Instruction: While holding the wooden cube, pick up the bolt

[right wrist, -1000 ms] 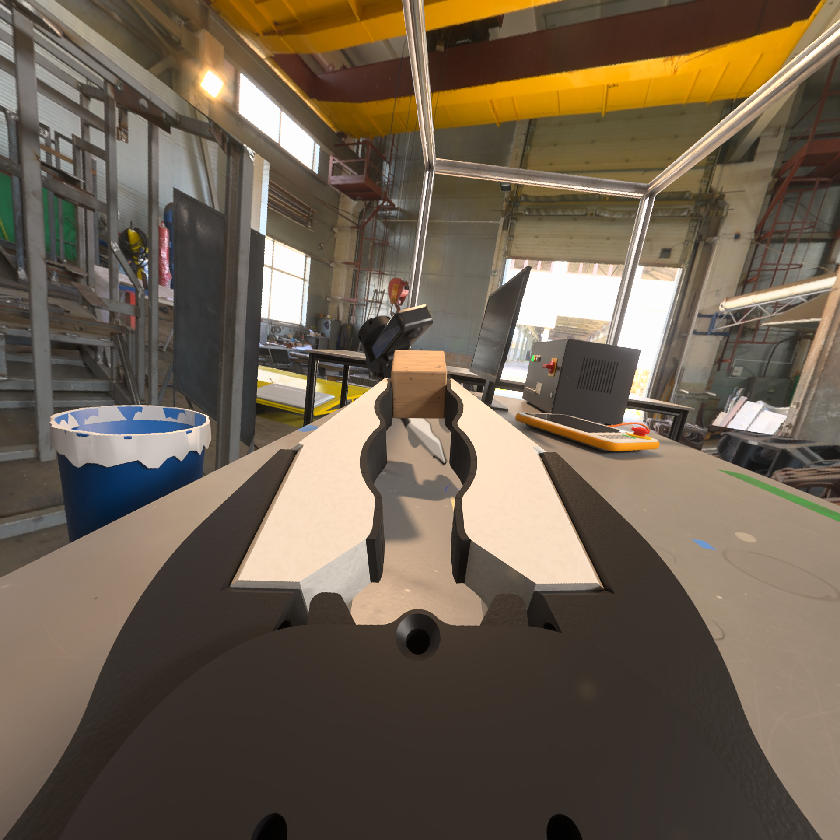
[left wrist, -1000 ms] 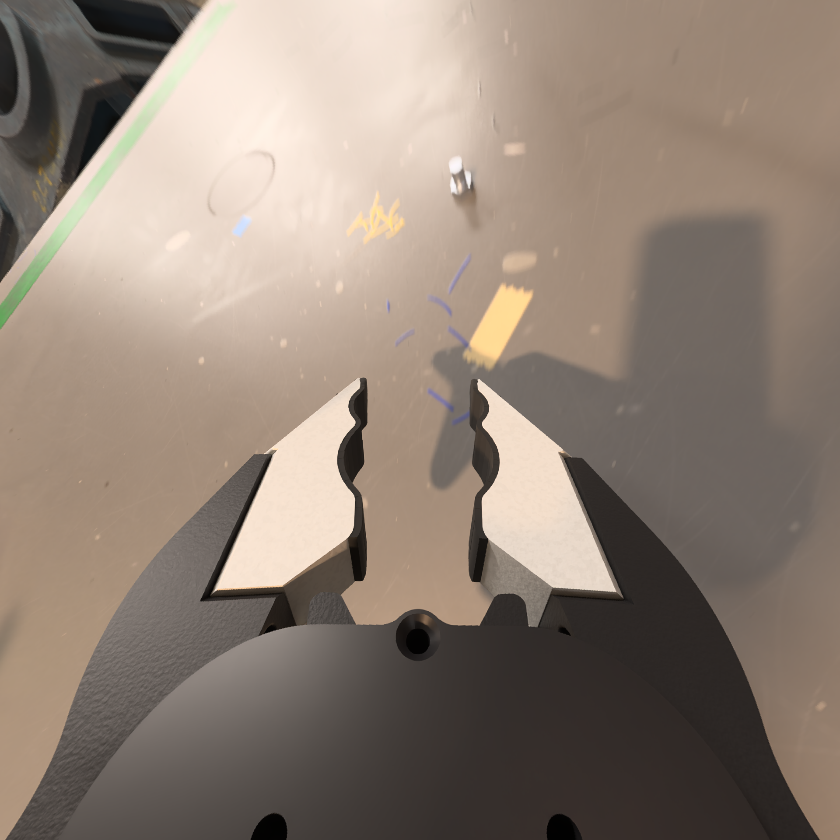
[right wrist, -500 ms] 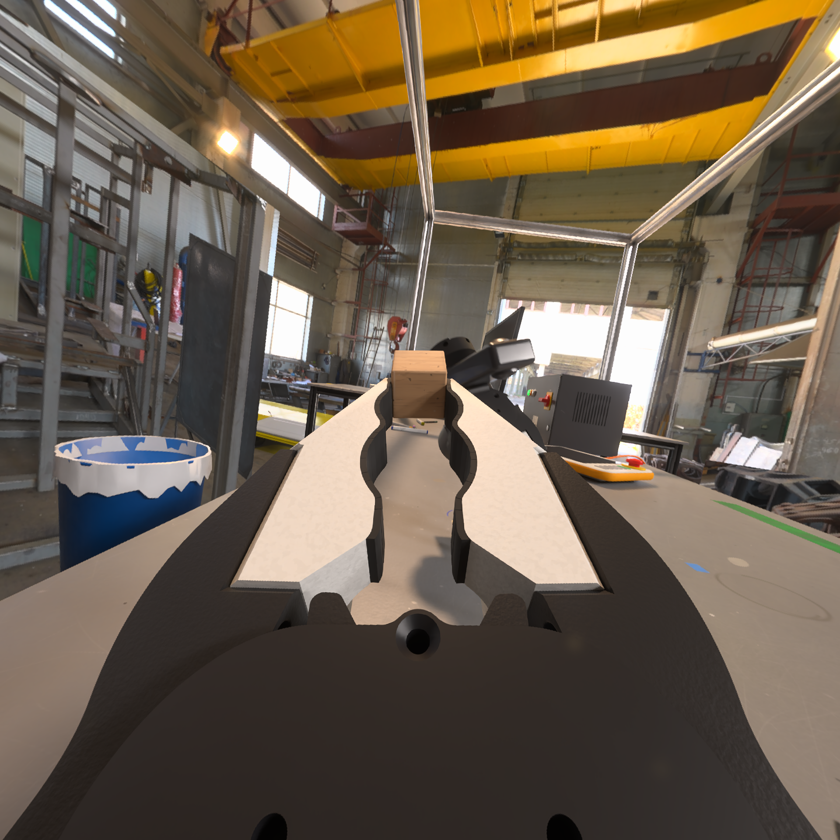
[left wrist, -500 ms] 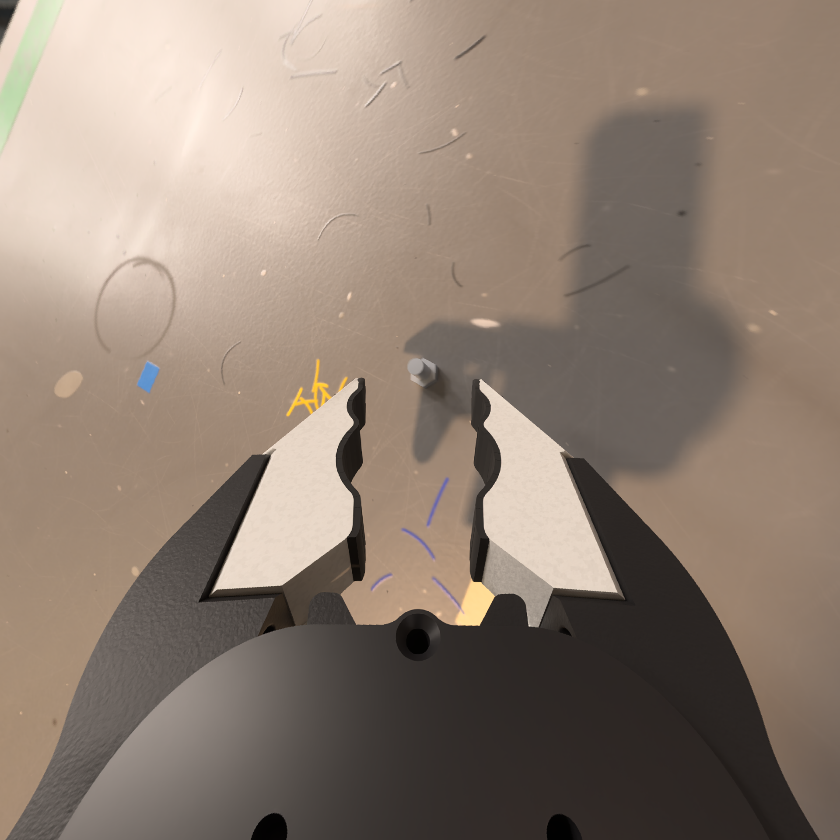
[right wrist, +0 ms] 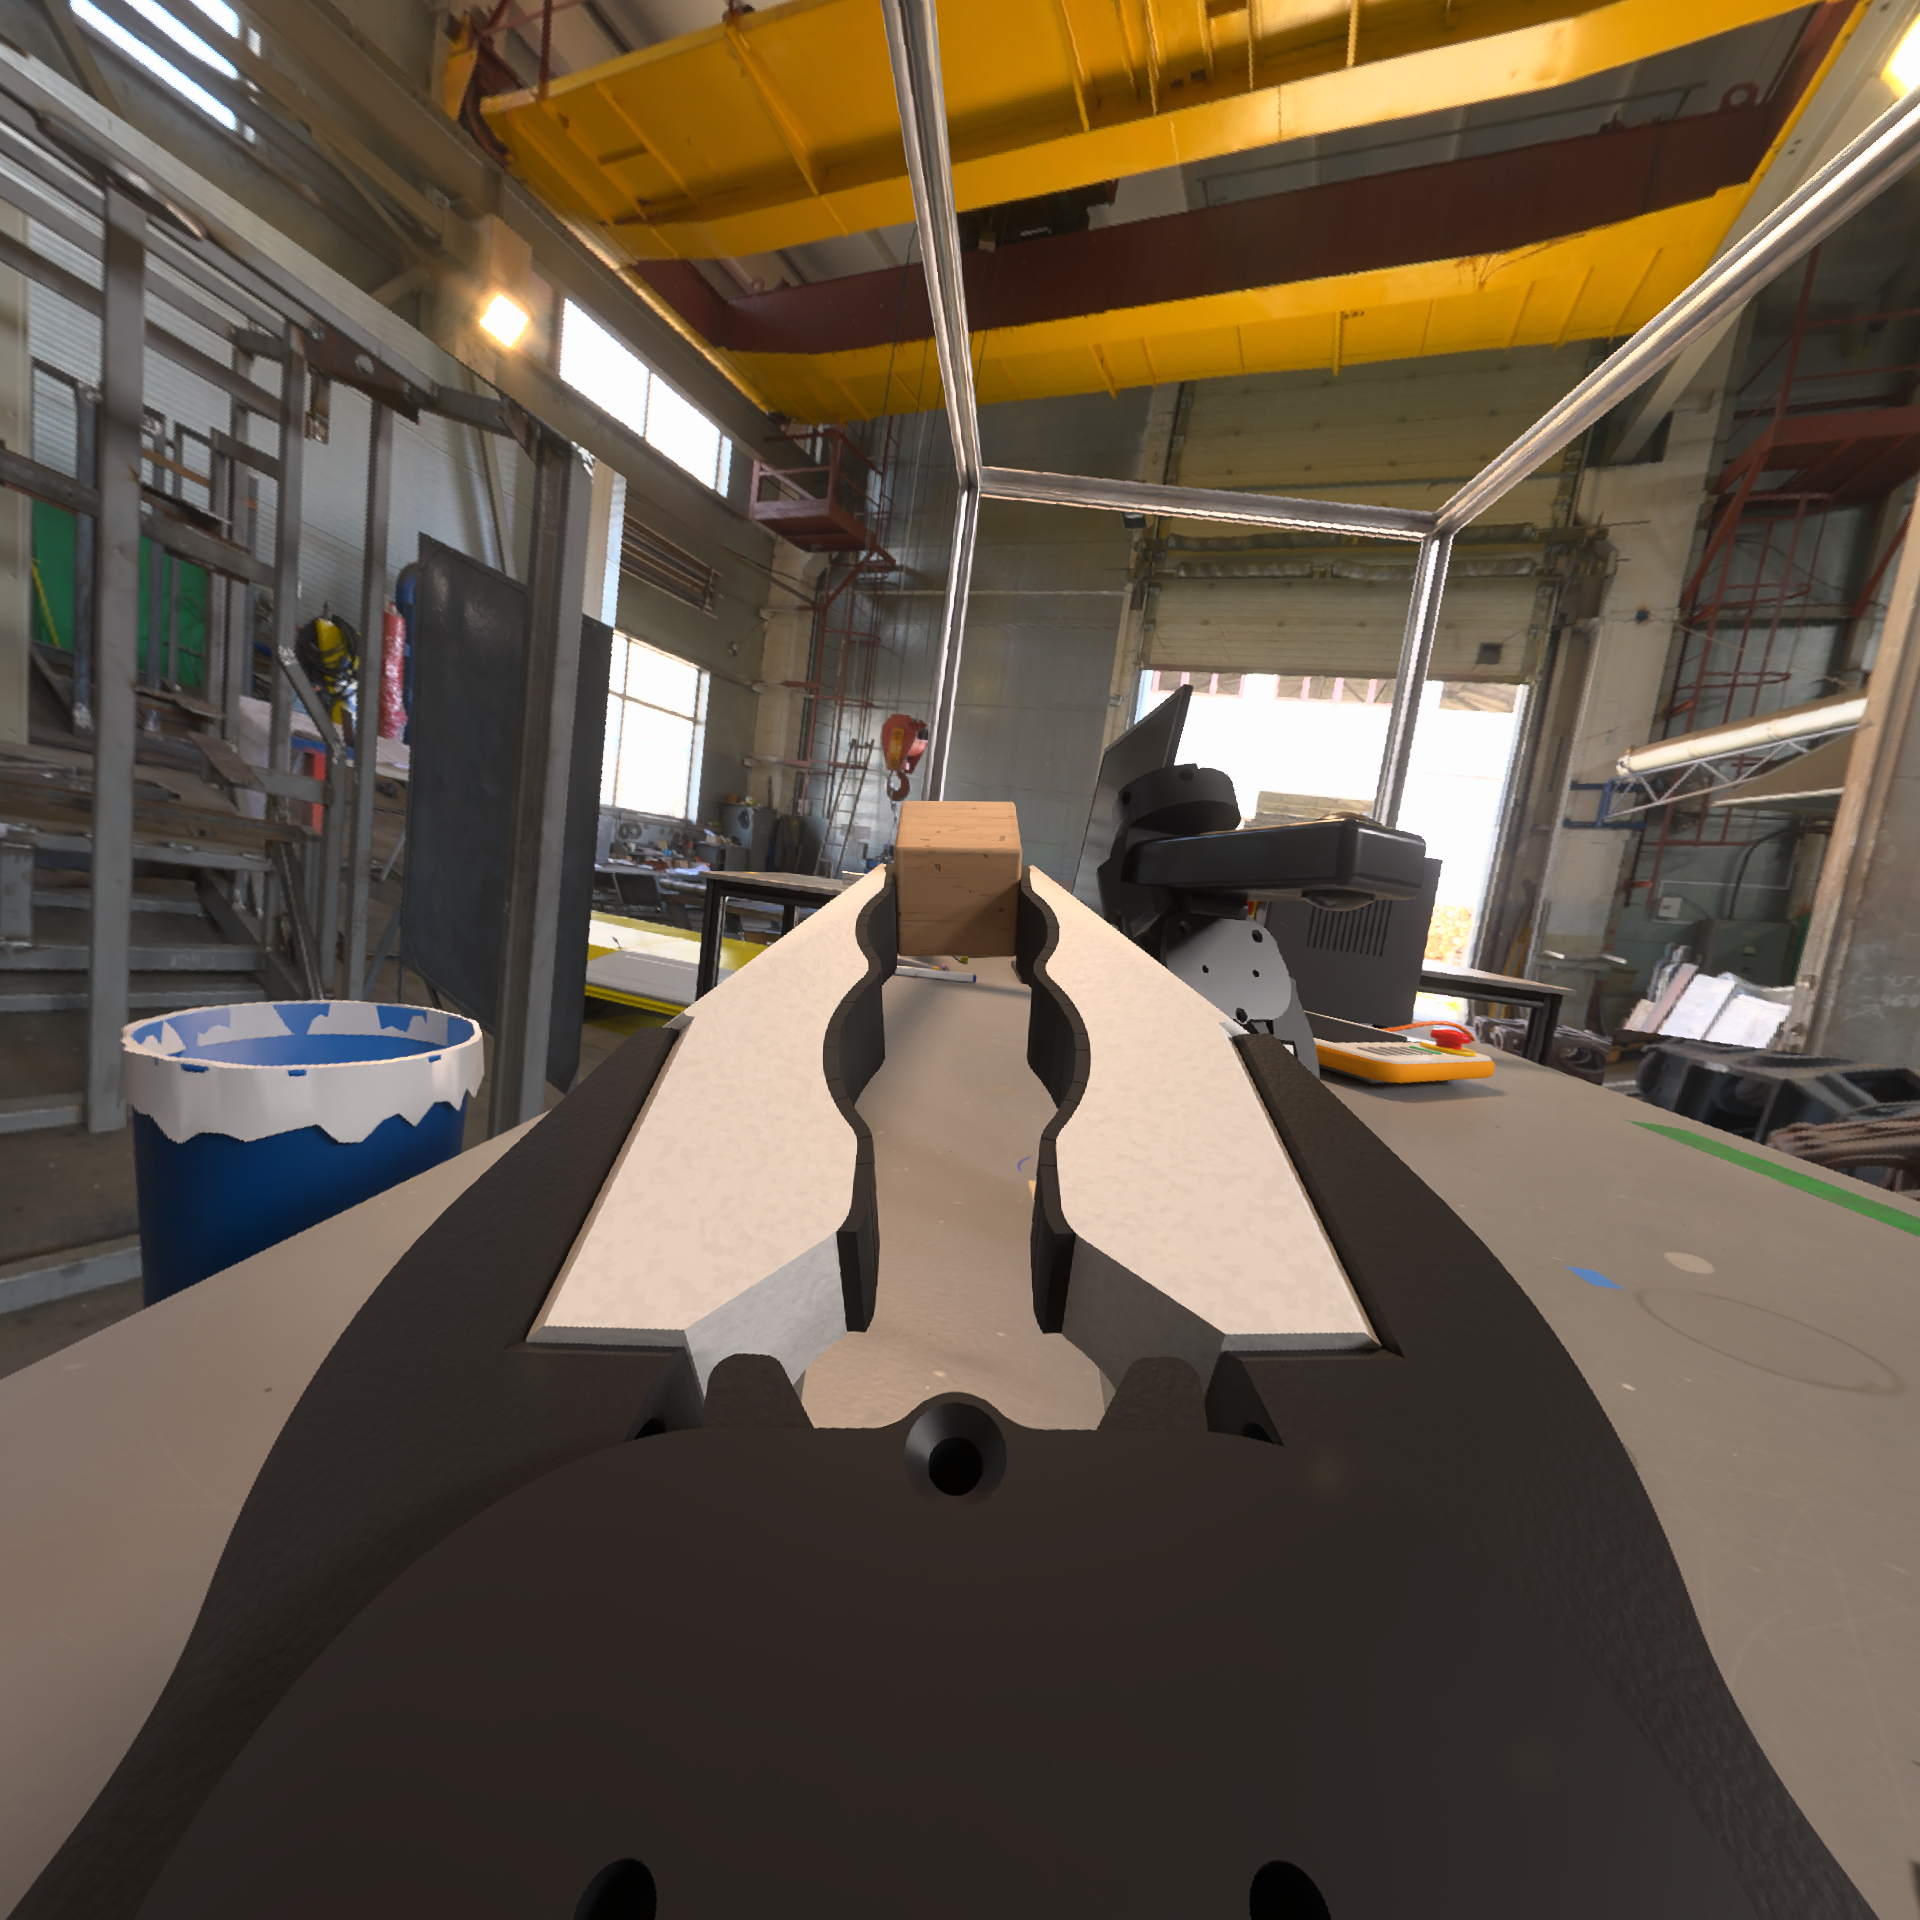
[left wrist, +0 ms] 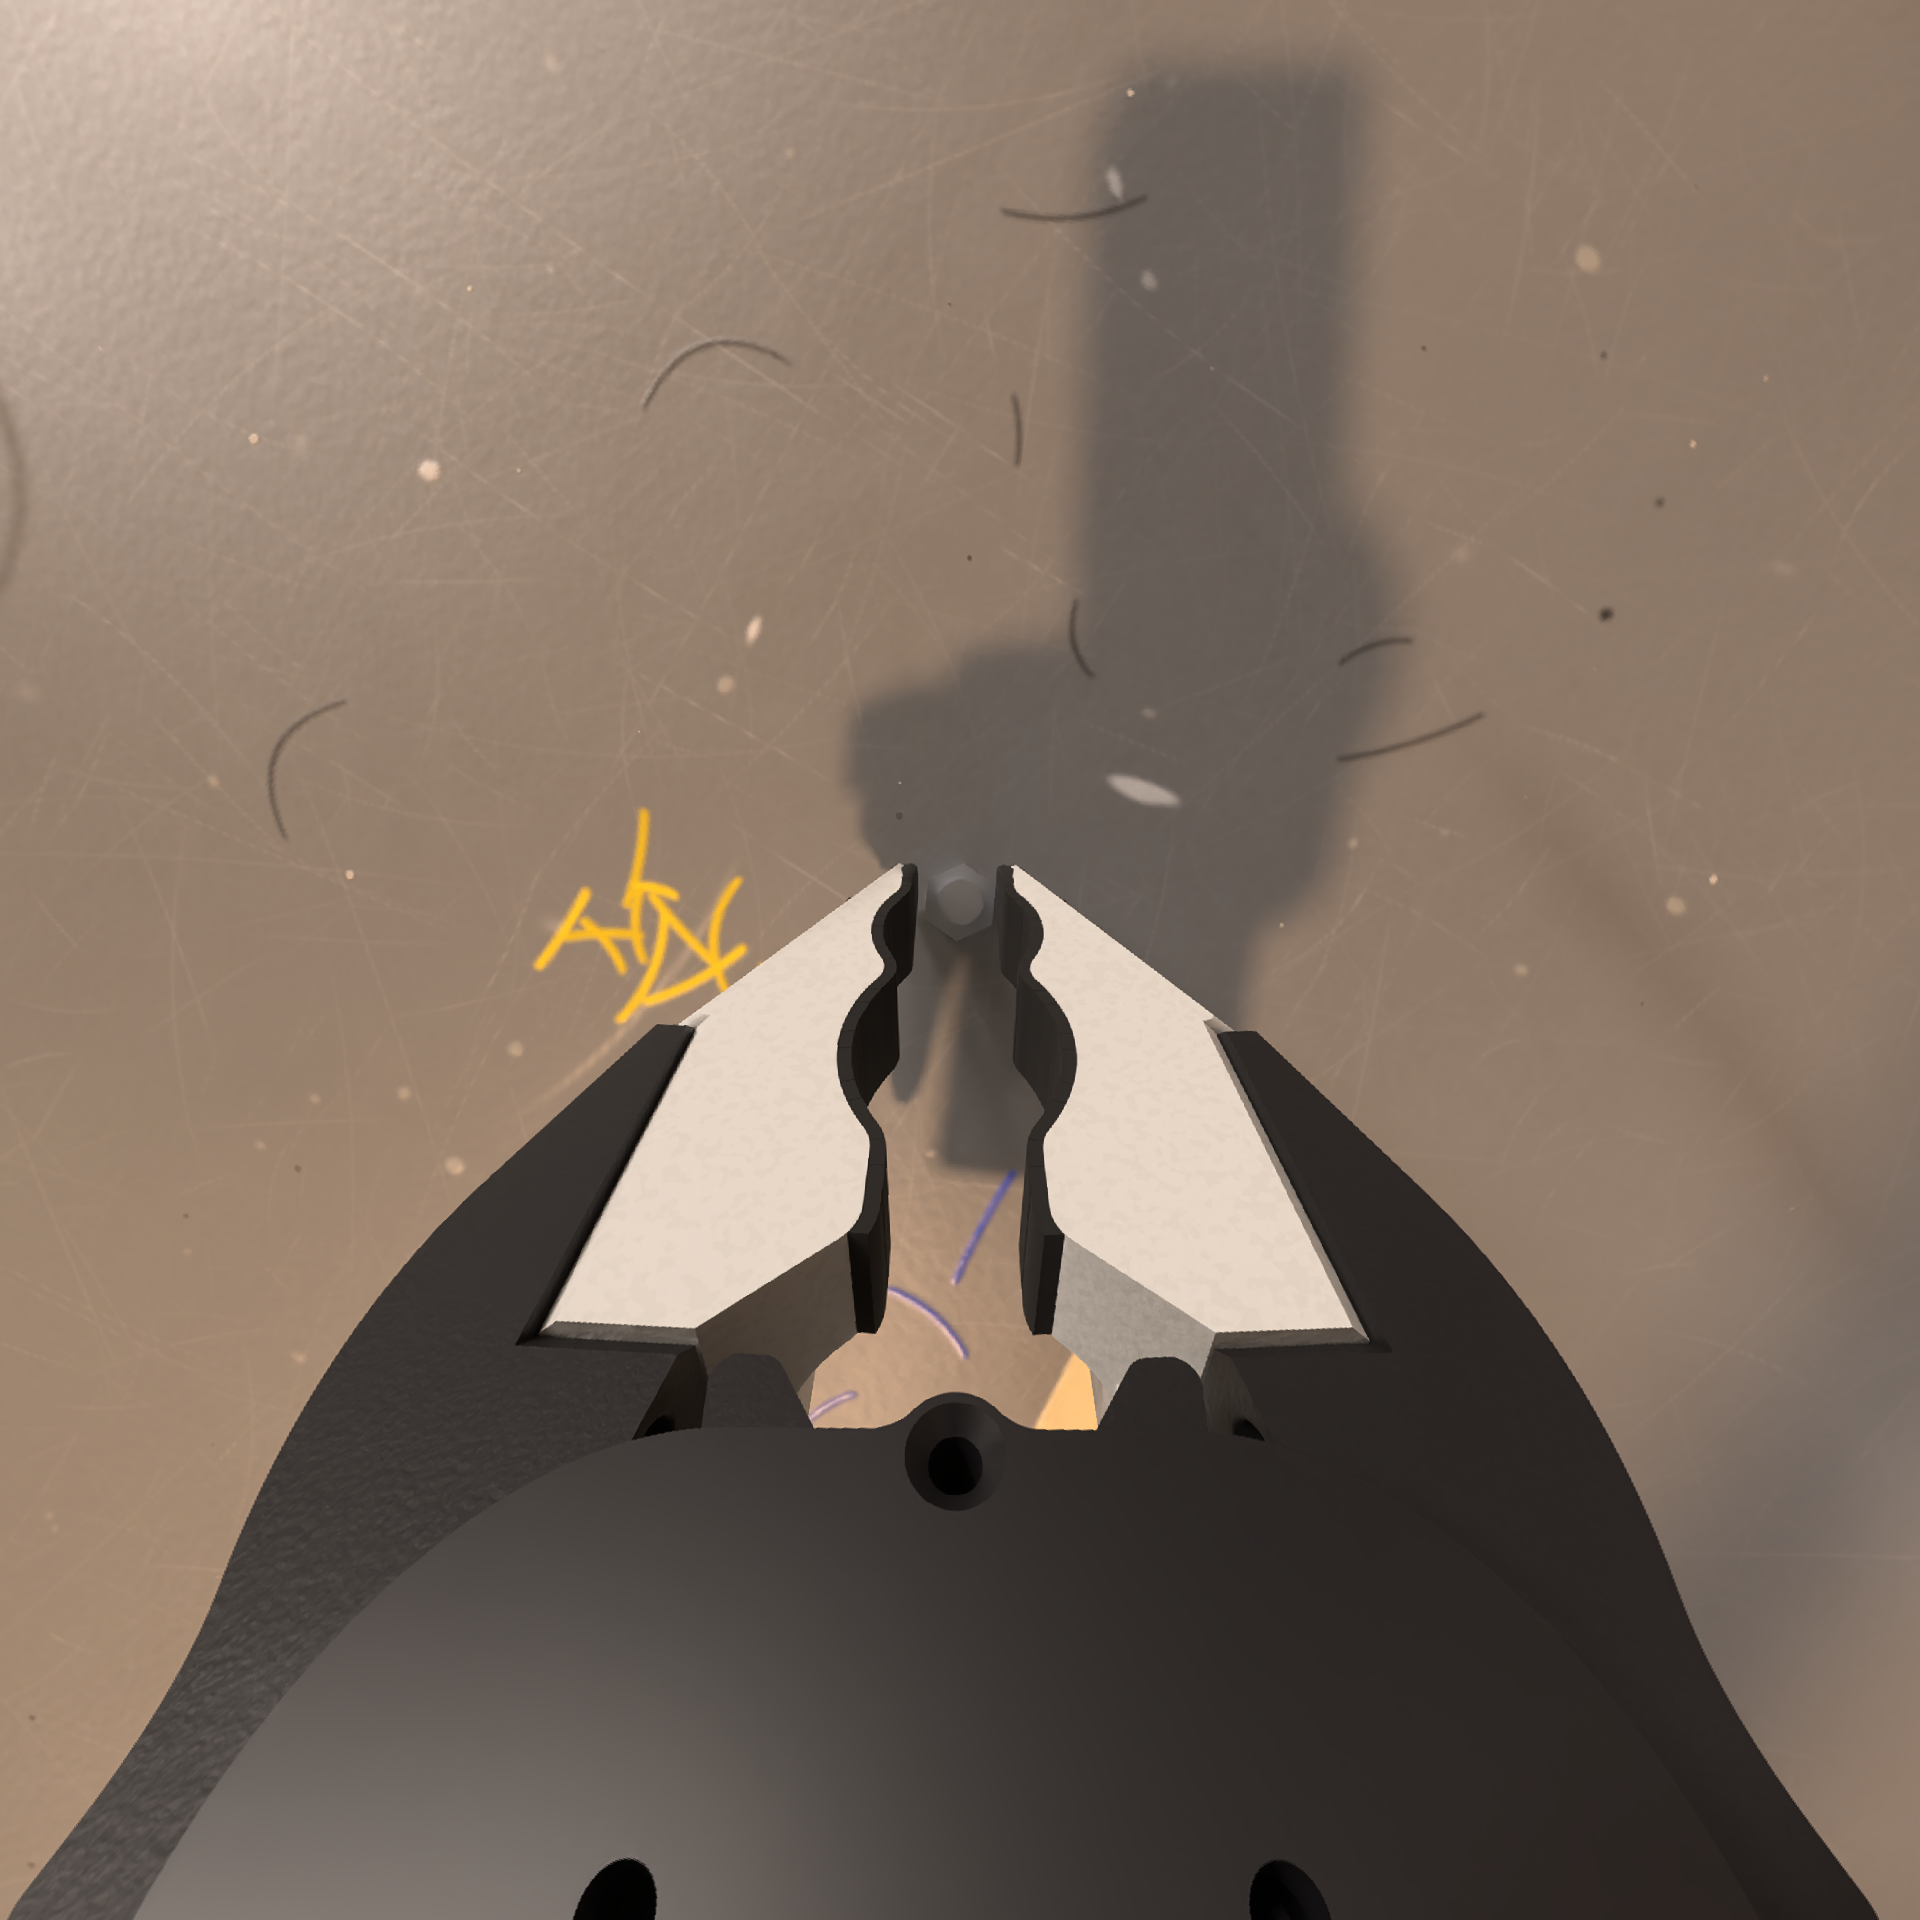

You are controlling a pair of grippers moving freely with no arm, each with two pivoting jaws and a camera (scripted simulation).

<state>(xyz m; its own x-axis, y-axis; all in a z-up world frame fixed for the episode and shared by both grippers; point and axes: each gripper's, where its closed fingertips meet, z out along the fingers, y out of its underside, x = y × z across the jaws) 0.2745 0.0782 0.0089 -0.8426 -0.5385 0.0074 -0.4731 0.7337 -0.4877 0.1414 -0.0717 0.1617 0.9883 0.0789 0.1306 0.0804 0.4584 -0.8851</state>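
Bolt (left wrist: 954,902) between narrowed left tongs (left wrist: 956,883) tips; right tongs (right wrist: 956,883) clamp wooden cube (right wrist: 956,891)

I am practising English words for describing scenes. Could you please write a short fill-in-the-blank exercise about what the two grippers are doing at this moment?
1. The right gripper is shut on a wooden ____.
2. The bolt sits between the fingertips of the ____ gripper.
3. On the table, the scribble left of the left gripper is ____ in colour.
4. Beside the table stands a ____ barrel with a white rim.

Missing words: cube; left; yellow; blue
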